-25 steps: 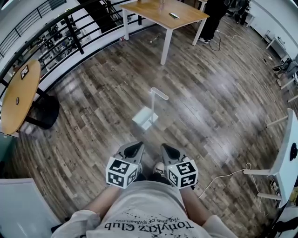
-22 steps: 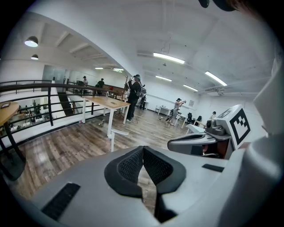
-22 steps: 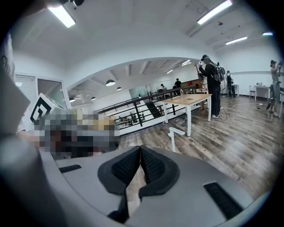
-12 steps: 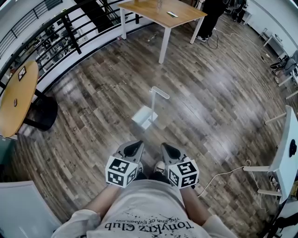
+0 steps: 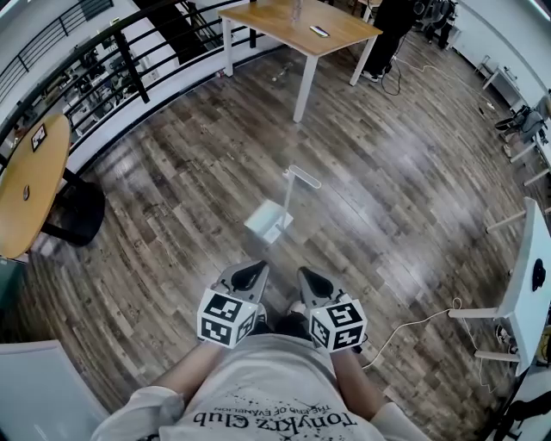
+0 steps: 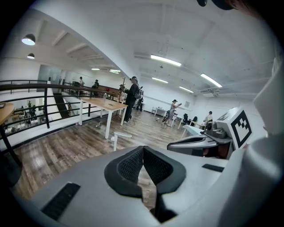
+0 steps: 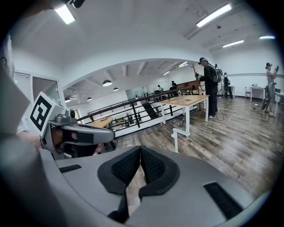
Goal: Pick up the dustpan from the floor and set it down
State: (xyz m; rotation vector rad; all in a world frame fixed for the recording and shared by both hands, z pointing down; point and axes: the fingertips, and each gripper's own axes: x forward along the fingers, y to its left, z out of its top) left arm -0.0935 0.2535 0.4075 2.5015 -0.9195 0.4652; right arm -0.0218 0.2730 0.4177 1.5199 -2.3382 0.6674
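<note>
Left gripper had its jaws pressed together, nothing between them. Right gripper was the same: jaws together, empty. Both were held side by side just in front of the person's shirt, pointing forward and somewhat down over the wood floor. Their marker cubes faced up toward the head camera.

Dustpan stood on the floor ahead of the grippers, apart from both. It was white, pan on the floor, long handle upright with a crossbar grip on top.

Farther off was a wooden table with white legs, and a person in dark clothes stood at its right end. A round wooden table was at left, by a black railing. A white cable lay on the floor at near right.
</note>
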